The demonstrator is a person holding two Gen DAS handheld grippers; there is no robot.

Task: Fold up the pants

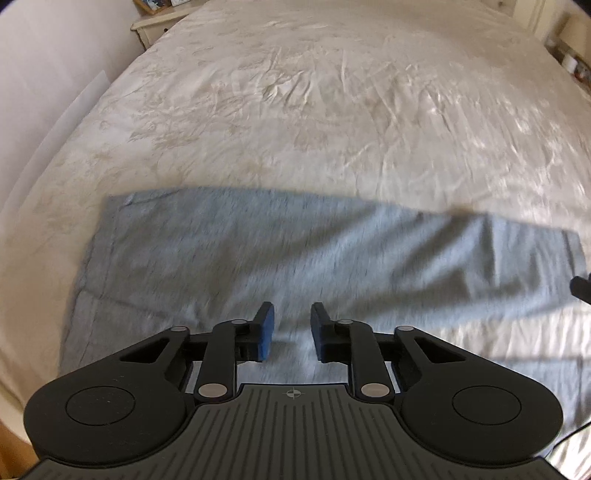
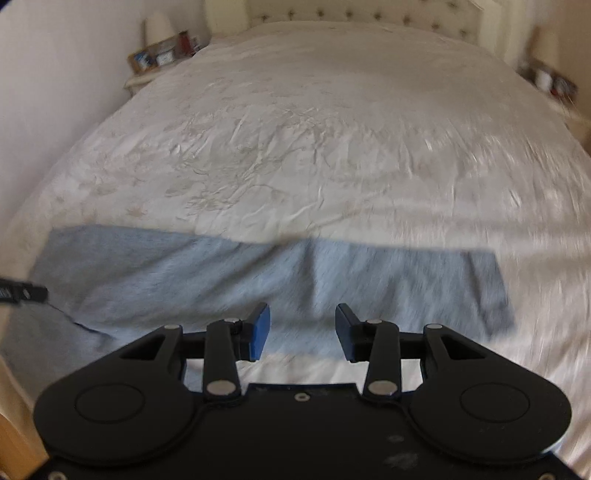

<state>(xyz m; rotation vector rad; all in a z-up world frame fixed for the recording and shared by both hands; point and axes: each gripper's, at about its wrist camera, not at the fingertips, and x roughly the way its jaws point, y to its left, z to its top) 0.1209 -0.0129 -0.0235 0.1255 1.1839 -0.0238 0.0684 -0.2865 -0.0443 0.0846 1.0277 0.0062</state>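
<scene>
Grey pants (image 1: 295, 258) lie flat in a long strip across the near part of the bed; they also show in the right wrist view (image 2: 258, 280). My left gripper (image 1: 292, 332) is open and empty, above the pants' near edge. My right gripper (image 2: 302, 332) is open and empty, above the near edge further right. A tip of the right gripper shows at the right edge of the left wrist view (image 1: 581, 290). A tip of the left gripper shows at the left edge of the right wrist view (image 2: 22, 291). Both views are motion-blurred.
The cream bedspread (image 1: 314, 110) is wrinkled and stretches far beyond the pants. A nightstand with picture frames (image 2: 159, 55) stands at the far left by the white wall. Another nightstand with small items (image 2: 550, 85) is at the far right. A tufted headboard (image 2: 369, 14) is at the back.
</scene>
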